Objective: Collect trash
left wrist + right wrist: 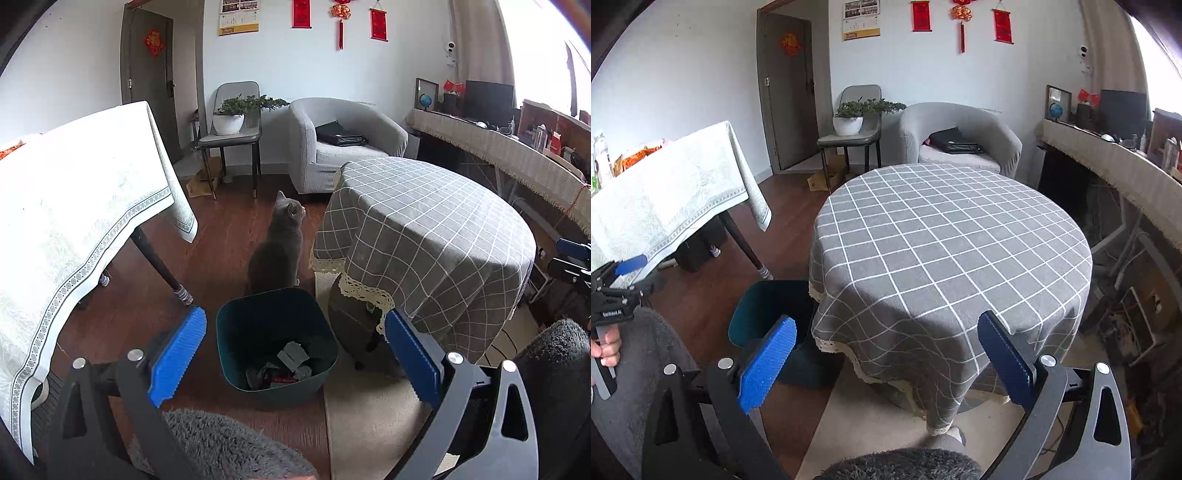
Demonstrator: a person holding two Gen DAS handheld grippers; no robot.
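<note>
A dark green bin (277,343) stands on the wood floor with crumpled grey and red trash (288,365) at its bottom. My left gripper (295,343) hangs above and in front of it, open, nothing between its blue pads (177,354). My right gripper (886,347) is open and empty too, facing the round table under a grey checked cloth (945,236). The bin (764,314) shows at that table's left foot in the right wrist view. The left gripper (617,277) appears at the far left there, held by a hand (607,349).
A grey cat (277,247) sits on the floor just behind the bin. A table with a white cloth (74,206) stands to the left. The round table's cloth (424,236) hangs close on the bin's right. A beige rug (369,413), an armchair (343,144) and a long sideboard (498,155) lie beyond.
</note>
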